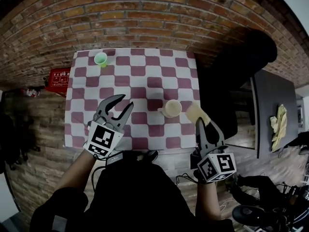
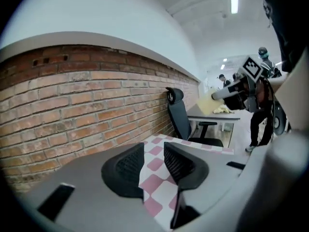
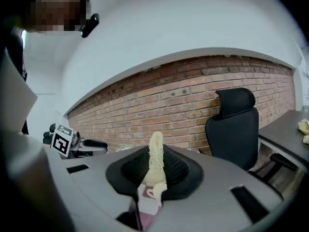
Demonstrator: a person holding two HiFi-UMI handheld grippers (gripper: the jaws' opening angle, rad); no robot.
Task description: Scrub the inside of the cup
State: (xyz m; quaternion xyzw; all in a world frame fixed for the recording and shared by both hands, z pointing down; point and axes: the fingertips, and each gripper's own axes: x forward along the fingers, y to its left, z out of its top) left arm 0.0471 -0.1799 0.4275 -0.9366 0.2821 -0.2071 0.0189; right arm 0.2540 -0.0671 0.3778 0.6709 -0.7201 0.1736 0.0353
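Observation:
A beige cup point(image 1: 171, 108) with its handle to the left stands upright on the pink-and-white checked table point(image 1: 145, 76). My right gripper point(image 1: 199, 123) is just right of it, shut on a pale yellow sponge point(image 1: 195, 113) that sticks up past the fingertips. In the right gripper view the sponge point(image 3: 156, 161) stands pinched between the jaws of the right gripper point(image 3: 155, 153), with the cup point(image 3: 153, 192) small below it. My left gripper point(image 1: 123, 101) hovers open and empty left of the cup. In the left gripper view the left gripper point(image 2: 153, 151) shows only checked cloth between its jaws.
A small green cup point(image 1: 100, 59) stands at the table's far left corner. A brick wall lies behind the table. A black office chair point(image 1: 241, 57) and a dark desk point(image 1: 273, 110) with a yellow cloth point(image 1: 279, 124) are to the right. A red box point(image 1: 59, 79) sits on the left.

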